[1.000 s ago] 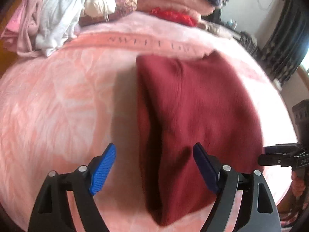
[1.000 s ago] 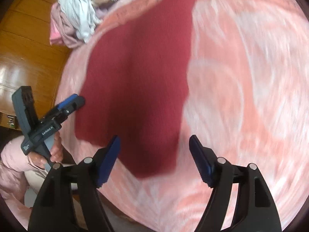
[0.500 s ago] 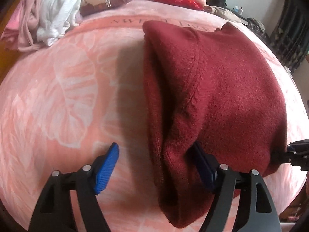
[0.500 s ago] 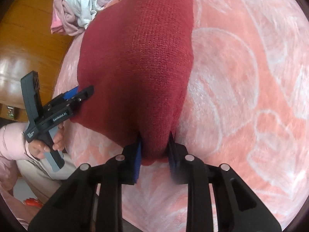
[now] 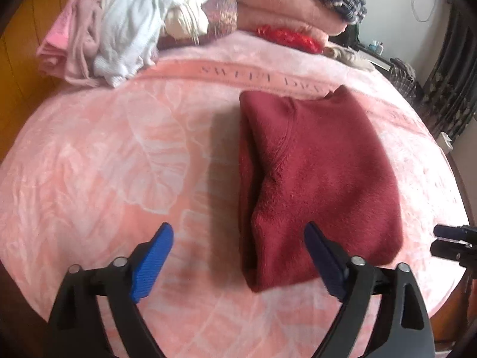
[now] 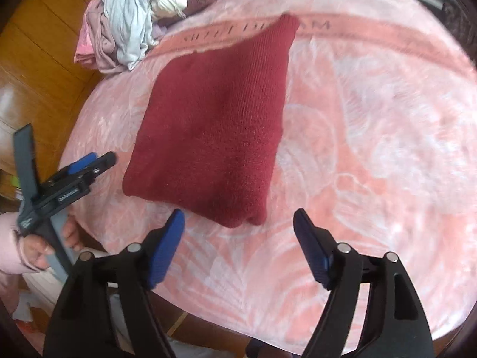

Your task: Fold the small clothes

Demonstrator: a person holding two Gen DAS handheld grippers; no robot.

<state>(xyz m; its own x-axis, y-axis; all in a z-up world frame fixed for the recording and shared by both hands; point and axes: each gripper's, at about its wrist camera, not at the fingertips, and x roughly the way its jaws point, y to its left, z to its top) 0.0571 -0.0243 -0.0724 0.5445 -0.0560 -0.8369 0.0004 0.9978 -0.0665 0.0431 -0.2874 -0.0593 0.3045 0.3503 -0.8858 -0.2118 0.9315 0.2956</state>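
A dark red knitted sweater (image 5: 316, 173) lies folded into a thick rectangle on the pink blanket (image 5: 119, 155); it also shows in the right wrist view (image 6: 214, 125). My left gripper (image 5: 238, 256) is open and empty, just in front of the sweater's near left corner. My right gripper (image 6: 238, 238) is open and empty, just in front of the sweater's near right corner. The left gripper also shows in the right wrist view (image 6: 86, 167), held by a hand. The tip of the right gripper shows at the right edge of the left wrist view (image 5: 453, 240).
A heap of white and pink clothes (image 5: 119, 29) lies at the blanket's far left, also in the right wrist view (image 6: 125, 24). Folded pink blankets (image 5: 286, 9) and a red item (image 5: 289, 37) are stacked at the back. Wooden floor (image 6: 35, 68) lies beyond the left edge.
Both grippers pulled back from the sweater. The right gripper, shut on the sweater's edge half a second ago, has opened and let go. The sweater now lies flat and folded.
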